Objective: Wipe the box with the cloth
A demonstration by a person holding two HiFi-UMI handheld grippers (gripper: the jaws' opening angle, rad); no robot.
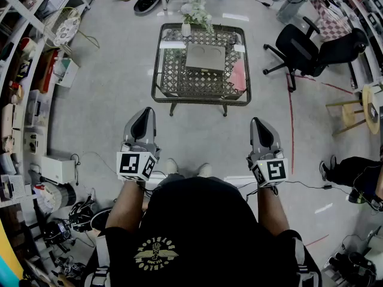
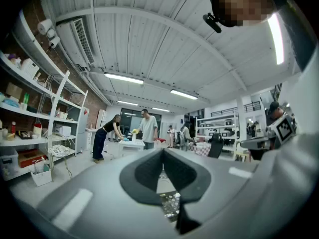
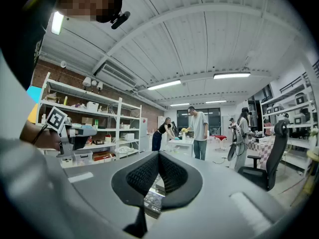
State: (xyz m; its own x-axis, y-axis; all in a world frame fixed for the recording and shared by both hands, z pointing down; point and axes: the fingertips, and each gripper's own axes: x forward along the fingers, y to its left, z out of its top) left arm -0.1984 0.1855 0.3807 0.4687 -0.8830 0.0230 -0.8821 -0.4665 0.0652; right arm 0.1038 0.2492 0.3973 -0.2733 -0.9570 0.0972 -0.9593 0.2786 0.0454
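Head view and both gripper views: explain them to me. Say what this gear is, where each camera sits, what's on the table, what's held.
No robot here: a person wears a head camera and holds a clamp tool in each hand. The head view looks down at the left gripper and right gripper, held out level. The other two pictures come from cameras riding on those grippers, looking along their jaws. Both are shut and hold nothing. Ahead stands a low table with a grey box, a pink cloth beside it and a vase of flowers.
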